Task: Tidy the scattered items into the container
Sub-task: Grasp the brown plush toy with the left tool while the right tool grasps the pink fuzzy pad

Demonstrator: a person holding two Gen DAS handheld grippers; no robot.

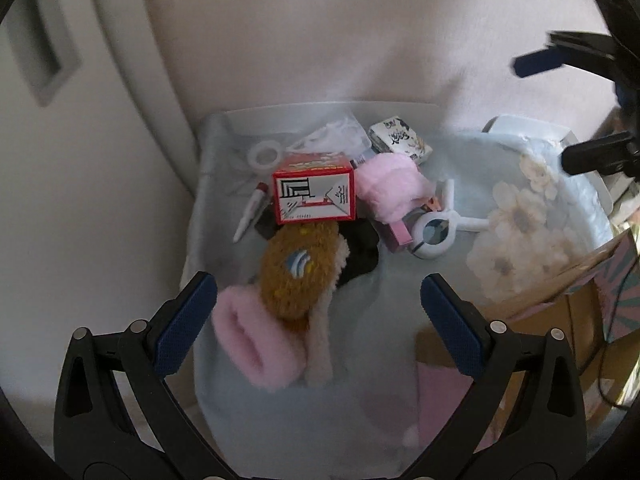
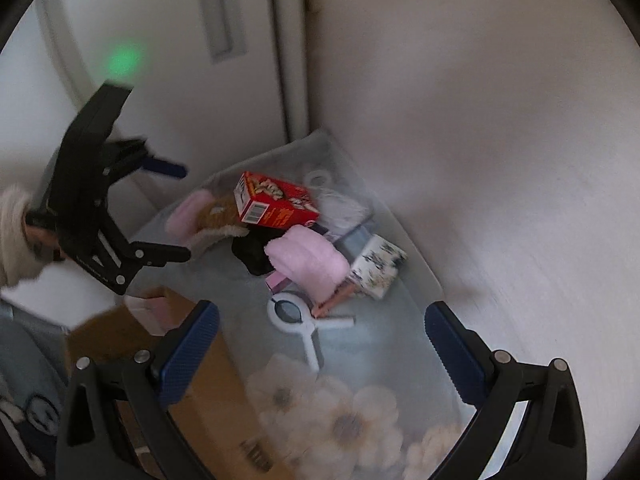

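A translucent container [image 1: 202, 184] with a flower print stands against a white wall. Inside lie a red box [image 1: 314, 192], a brown and pink plush slipper [image 1: 296, 276], a pink fluffy item [image 1: 388, 186], a white ring-shaped holder [image 1: 434, 232], a patterned white box [image 1: 400, 140], a tape ring [image 1: 264, 156] and a pen [image 1: 250, 212]. My left gripper [image 1: 318, 284] hangs open above the slipper, holding nothing. My right gripper [image 2: 320, 312] is open and empty over the white holder [image 2: 292, 314], with the red box [image 2: 276, 202] farther in. The left gripper [image 2: 180, 212] also shows in the right wrist view.
A brown cardboard box [image 2: 200, 380] sits beside the container, with something pink [image 2: 150, 308] on it. The wall [image 2: 480, 160] runs close along the container's far side, and a white door panel [image 1: 60, 80] stands at its left. A hand in a cream sleeve [image 2: 14, 232] holds the left gripper.
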